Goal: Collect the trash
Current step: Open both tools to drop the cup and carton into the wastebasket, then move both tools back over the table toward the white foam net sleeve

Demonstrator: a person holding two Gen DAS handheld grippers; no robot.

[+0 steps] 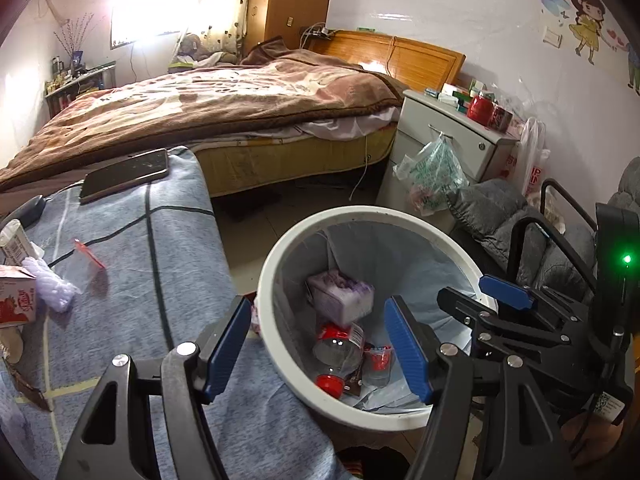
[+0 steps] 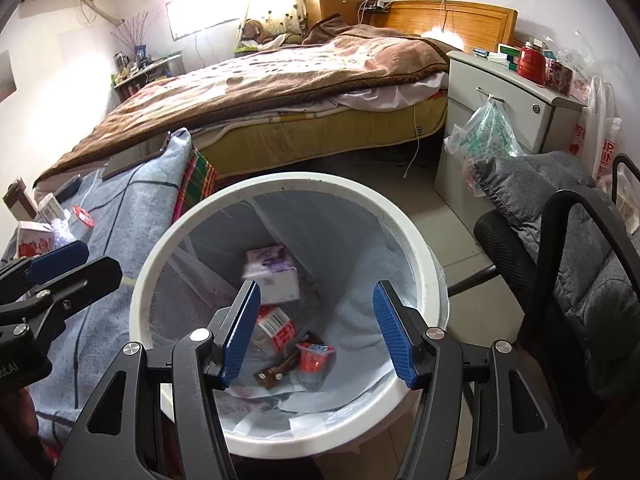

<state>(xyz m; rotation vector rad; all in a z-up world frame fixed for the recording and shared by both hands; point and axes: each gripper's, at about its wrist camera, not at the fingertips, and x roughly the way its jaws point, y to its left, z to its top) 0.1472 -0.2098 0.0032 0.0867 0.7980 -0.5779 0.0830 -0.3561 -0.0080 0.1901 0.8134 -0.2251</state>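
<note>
Trash bin (image 2: 420, 248) rim beneath both open grippers, nothing held

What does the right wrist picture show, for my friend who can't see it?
The open right gripper hovers over a white trash bin with nothing between its blue fingers. Inside the bin lie a purple carton, a plastic bottle, a brown wrapper and a small cup. Behind it is a bed.
</note>
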